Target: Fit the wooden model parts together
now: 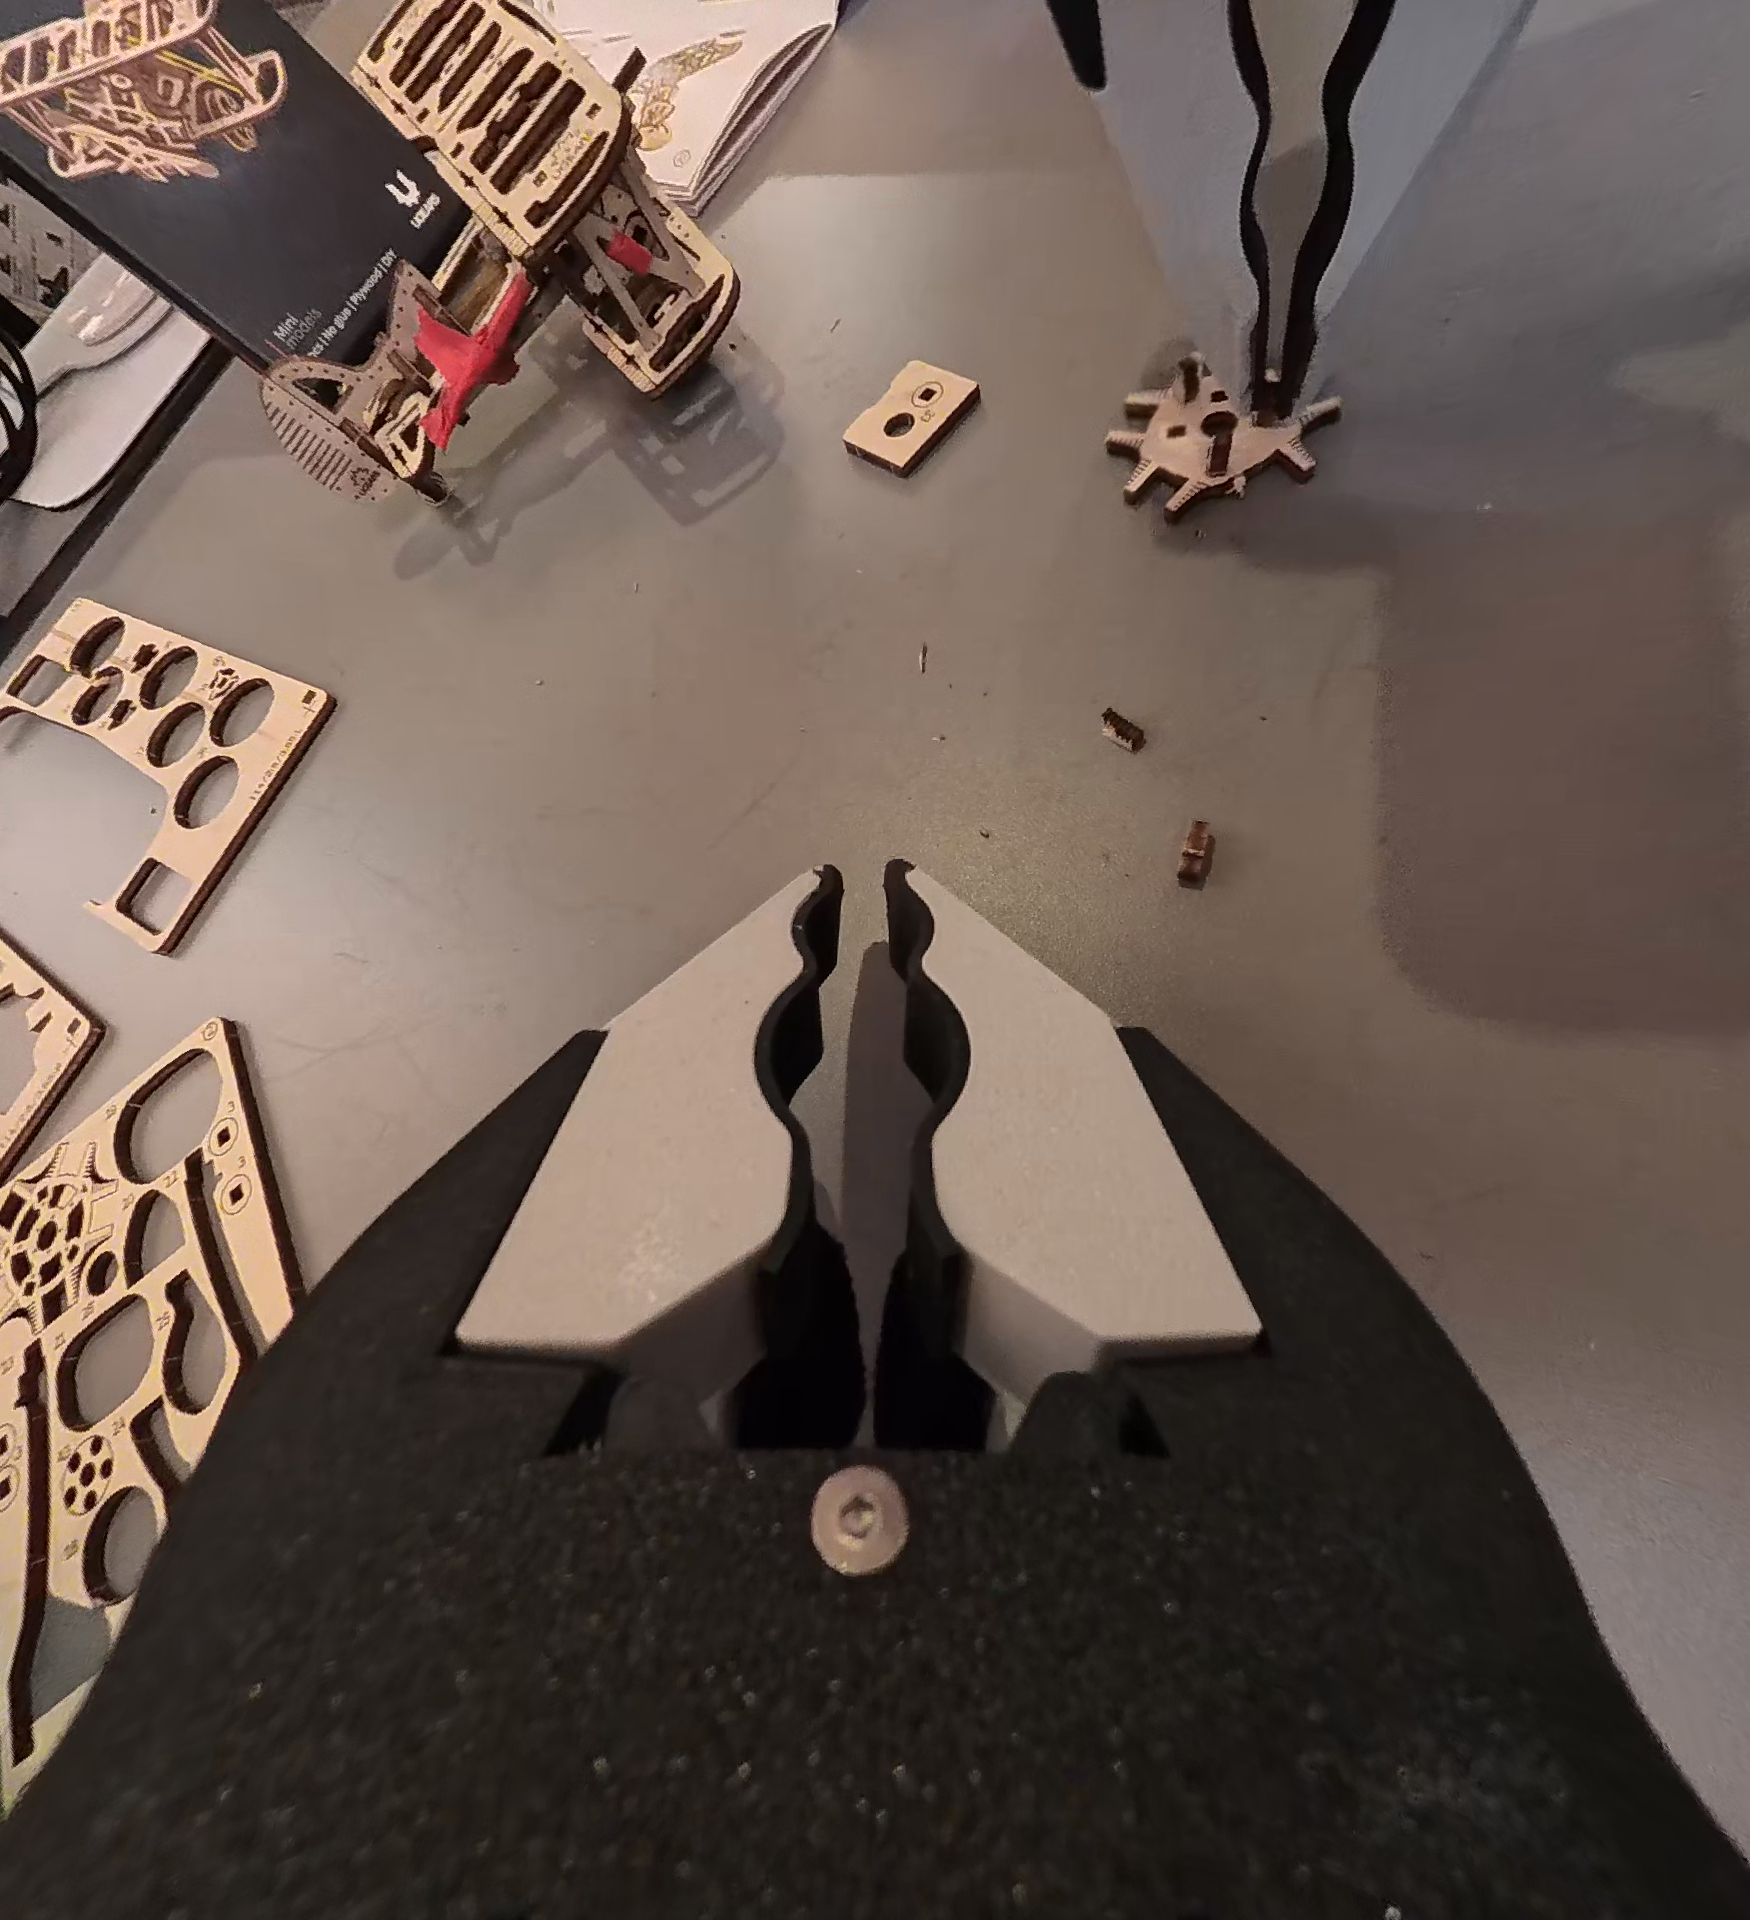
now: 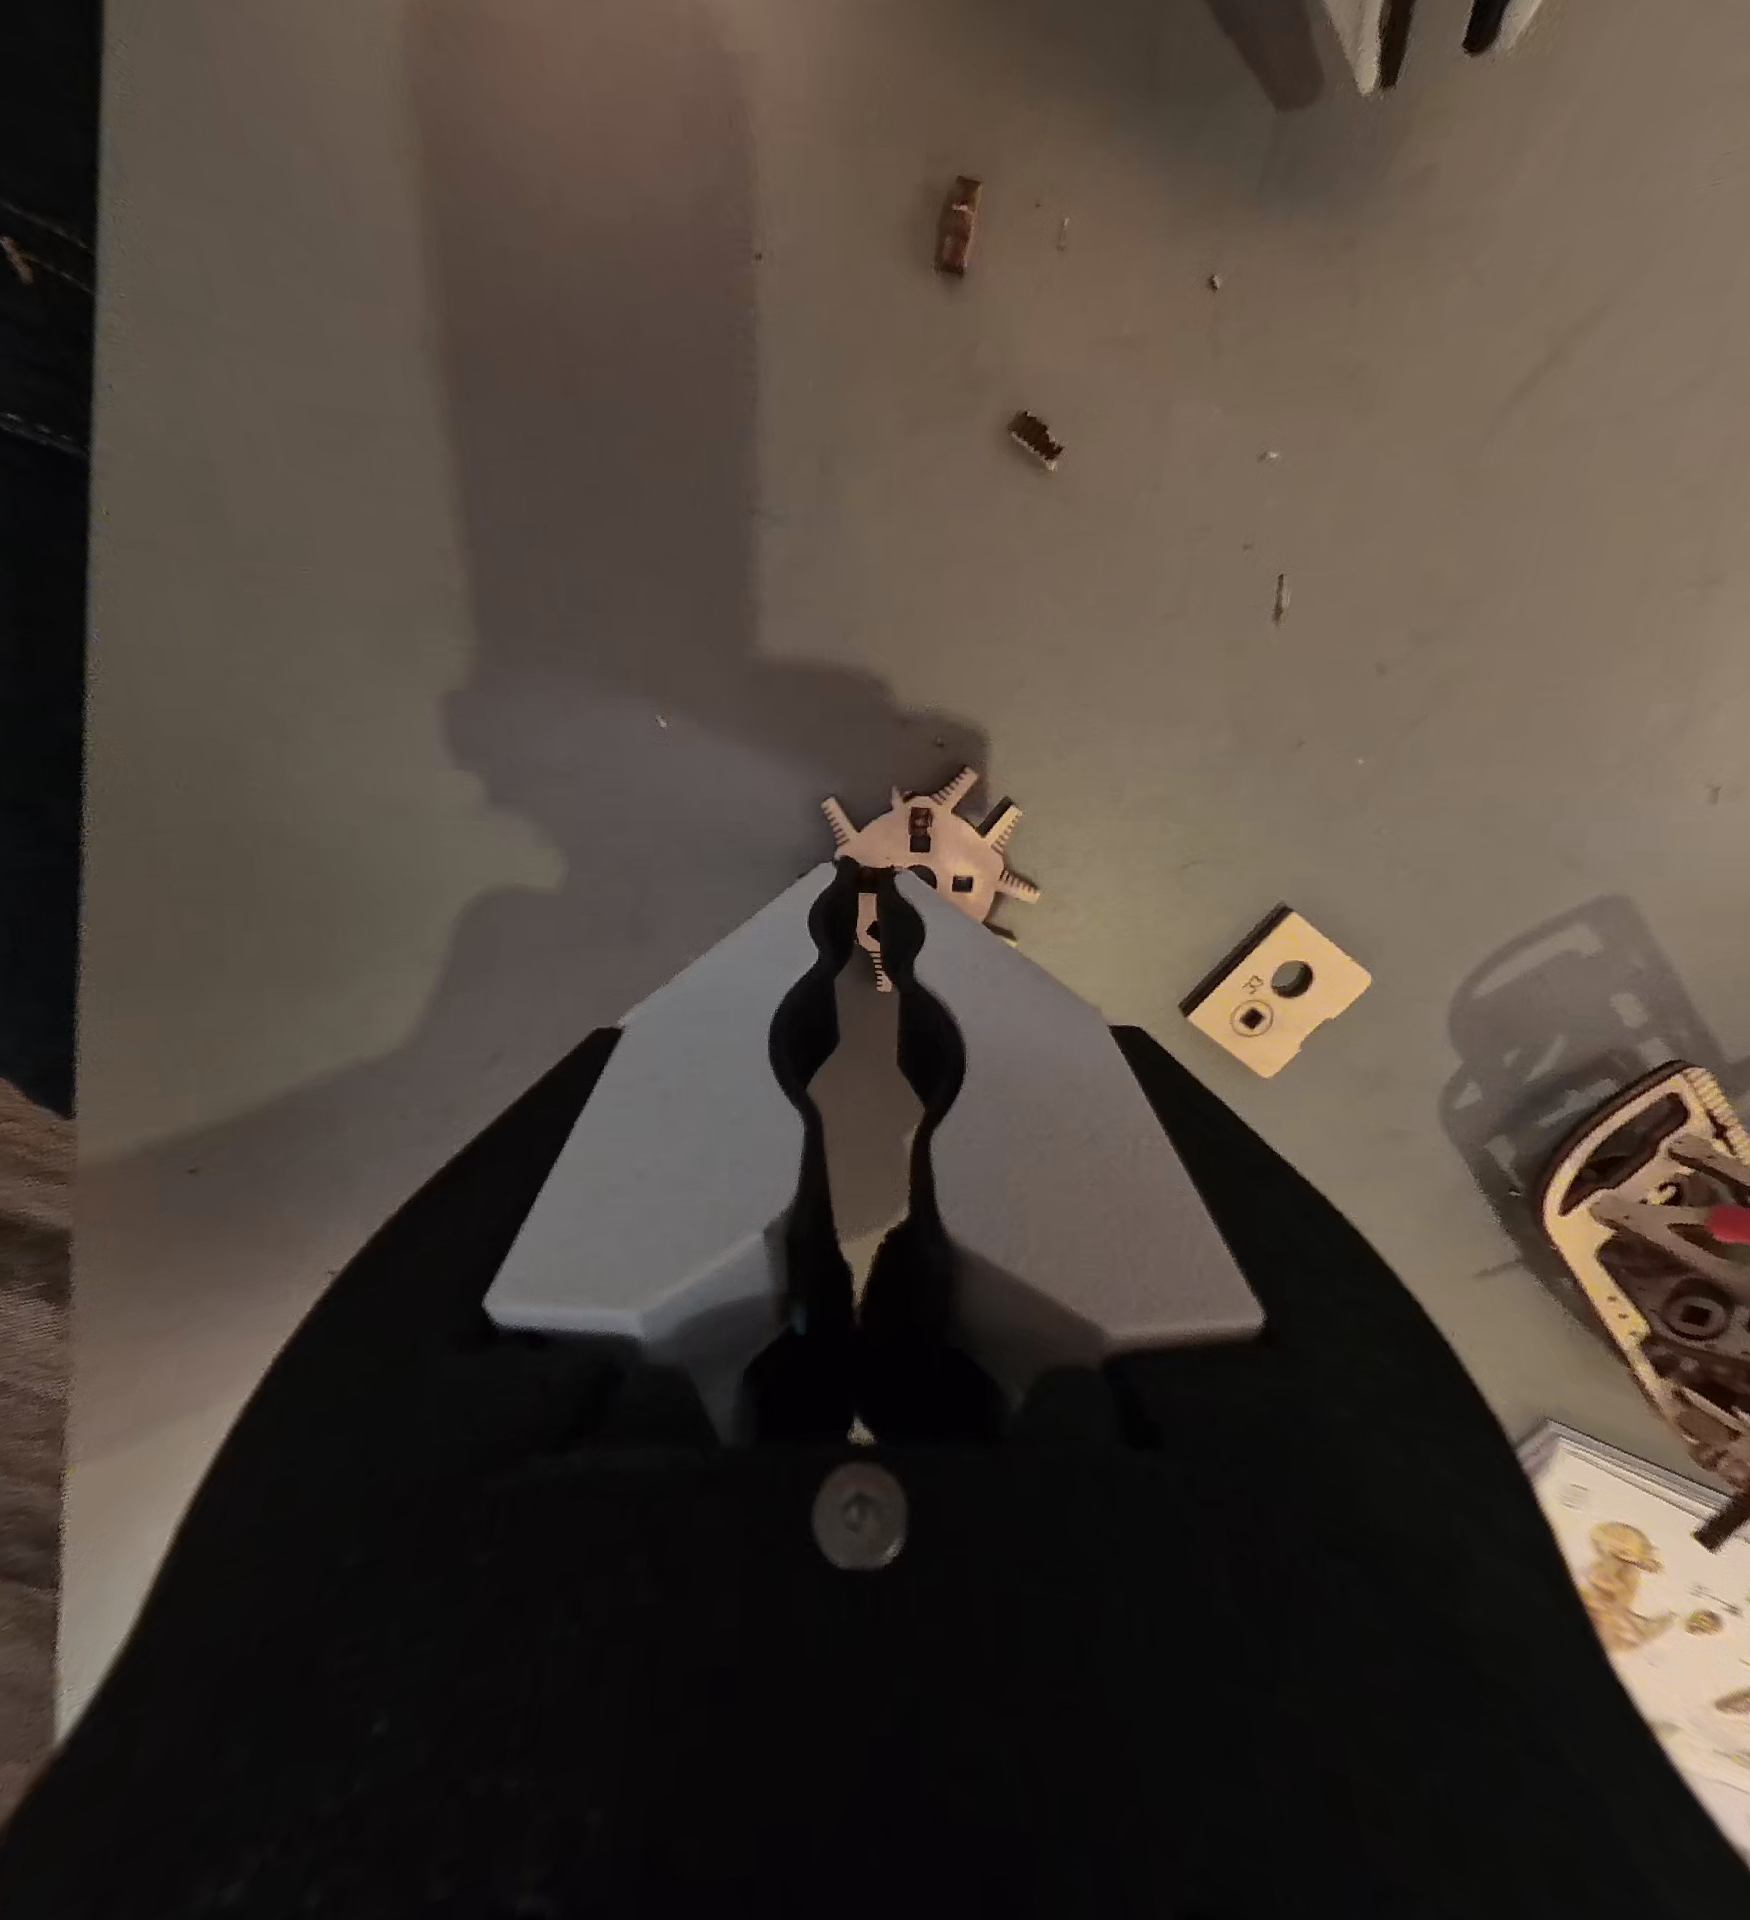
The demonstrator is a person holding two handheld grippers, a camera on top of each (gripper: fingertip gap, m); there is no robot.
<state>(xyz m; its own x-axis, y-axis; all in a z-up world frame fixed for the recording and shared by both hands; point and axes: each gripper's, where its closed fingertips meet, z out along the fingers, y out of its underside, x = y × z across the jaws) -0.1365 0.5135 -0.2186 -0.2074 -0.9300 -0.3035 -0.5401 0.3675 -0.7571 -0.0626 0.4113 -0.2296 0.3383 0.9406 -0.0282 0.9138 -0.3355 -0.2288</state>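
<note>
Plywood, thin and spiky, makes up the star-shaped gear piece (image 2: 938,857), which lies flat on the grey table (image 2: 1370,623) with the right claw (image 2: 869,883) set down on its near edge. The tips appear nearly together over one spoke, but whether the wood is truly pinched cannot be told, since the contact is partly hidden in both views. A slip is judged the chief risk: the piece lies flat, so only a sliver of edge is offered, and it could be pushed across the table instead of lifted. A spoke could also be snapped if it is squeezed hard or levered sideways.

Just beside it lies a small rectangular plate (image 2: 1274,989) with a round hole and a square hole, which could be knocked aside by a sliding gear. Two tiny wooden bits (image 1: 1123,729) (image 1: 1196,852) lie farther off and could be scattered or lost.

The left claw (image 1: 863,881) is held above the table, its fingers only slightly apart and nothing between them. The half-built model plane (image 1: 538,260) stands well apart, near punched-out plywood sheets (image 1: 164,769); an over-wide swing could topple it.
</note>
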